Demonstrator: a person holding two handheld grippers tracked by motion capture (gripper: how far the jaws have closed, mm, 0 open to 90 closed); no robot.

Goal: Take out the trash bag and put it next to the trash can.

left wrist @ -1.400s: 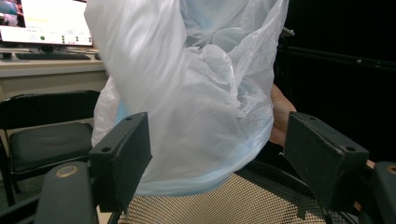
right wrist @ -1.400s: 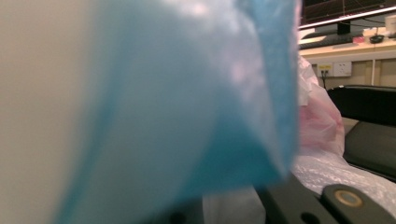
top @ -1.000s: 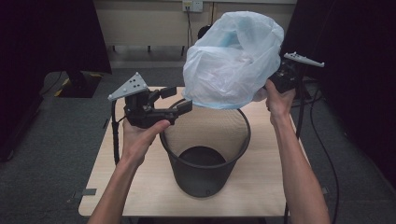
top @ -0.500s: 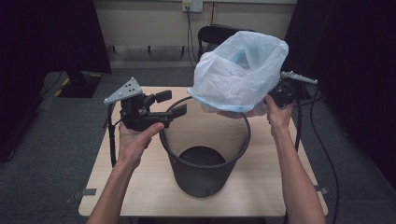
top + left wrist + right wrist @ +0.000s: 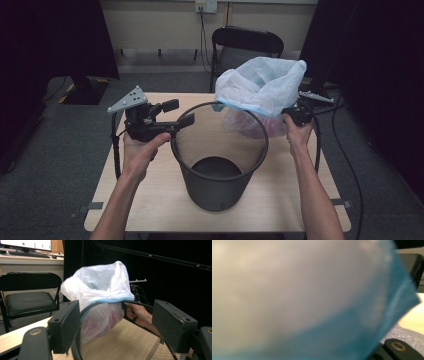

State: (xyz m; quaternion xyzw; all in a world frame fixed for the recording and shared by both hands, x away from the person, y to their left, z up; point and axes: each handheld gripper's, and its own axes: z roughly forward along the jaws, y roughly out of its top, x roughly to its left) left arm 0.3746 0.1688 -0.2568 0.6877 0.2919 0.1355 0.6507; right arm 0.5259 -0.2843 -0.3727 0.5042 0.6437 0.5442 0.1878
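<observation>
Bag [image 5: 260,85] lower now, by R hand-held gripper [image 5: 299,116]

**Both hands raised, each holding a tool**

Both forearms reach forward from the near edge. The left hand [image 5: 141,150] grips the black two-jaw left tool [image 5: 175,116], its jaws standing apart and pointing right. The right hand [image 5: 297,134] holds the black right tool [image 5: 299,114] upright; its jaws are hidden.

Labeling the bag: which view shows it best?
High view: the whole bag shows, draped over the bin rim's far right. Left gripper view shows its side behind mesh. Right gripper view gives a blurred close-up.
</observation>
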